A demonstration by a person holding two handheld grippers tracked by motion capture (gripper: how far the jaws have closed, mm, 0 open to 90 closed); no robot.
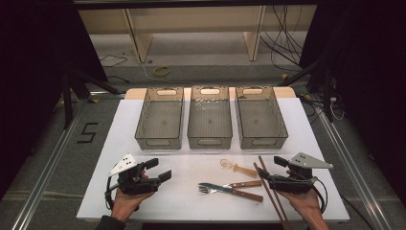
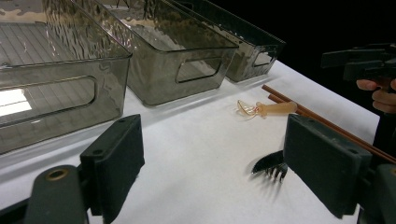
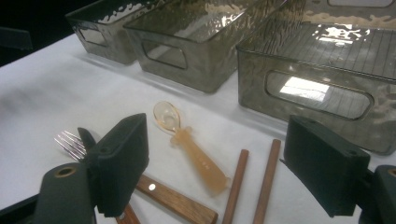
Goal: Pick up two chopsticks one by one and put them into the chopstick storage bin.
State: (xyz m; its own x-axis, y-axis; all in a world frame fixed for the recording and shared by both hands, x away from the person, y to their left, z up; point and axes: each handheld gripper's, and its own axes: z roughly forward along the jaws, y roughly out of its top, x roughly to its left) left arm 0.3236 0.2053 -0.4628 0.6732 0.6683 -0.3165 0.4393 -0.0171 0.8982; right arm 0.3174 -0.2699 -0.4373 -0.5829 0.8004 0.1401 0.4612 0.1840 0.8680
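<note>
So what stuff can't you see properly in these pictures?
- Knife and fork: in the right gripper view, the right gripper's own finger covers where they cross.
- Chopsticks: cut off by that view's bottom edge.
- Fork in the left gripper view: handle hidden behind the left gripper's finger.
- Spoon: too small in the high view to make out its bowl.

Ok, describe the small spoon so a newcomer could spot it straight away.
Start at the three smoky bins on the white table. Just in front of the right bin, left of the chopsticks, lies the spoon: short, with a clear amber bowl and pale handle, unlike the wooden-handled knife and fork.
</note>
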